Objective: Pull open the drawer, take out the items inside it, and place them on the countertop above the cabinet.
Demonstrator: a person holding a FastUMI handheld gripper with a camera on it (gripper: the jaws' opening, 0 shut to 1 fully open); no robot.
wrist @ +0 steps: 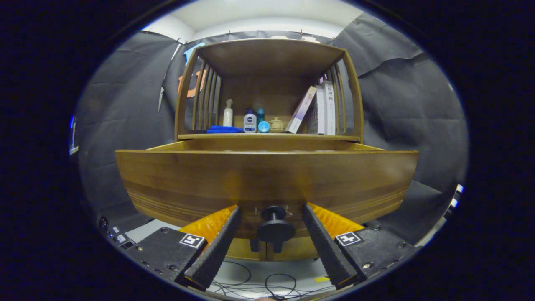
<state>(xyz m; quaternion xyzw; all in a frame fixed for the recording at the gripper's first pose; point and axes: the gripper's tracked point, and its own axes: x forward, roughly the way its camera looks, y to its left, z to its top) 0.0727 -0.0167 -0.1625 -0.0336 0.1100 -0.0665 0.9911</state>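
The drawer (267, 179) stands pulled out from the cabinet (269, 90), its front close ahead of the gripper (271, 207). The fingers (219, 242) are spread, flanking the knob (274, 225) without touching it. The drawer looks like stiff, fairly heavy wood; the small round knob is the only hold and may slip unless pinched squarely. Its inside is hidden behind the front, so I cannot tell its contents. On the counter (267, 136) above sit a spray bottle (228, 113), small bottles (250, 122), a blue cloth (223, 129) and books (322, 110).
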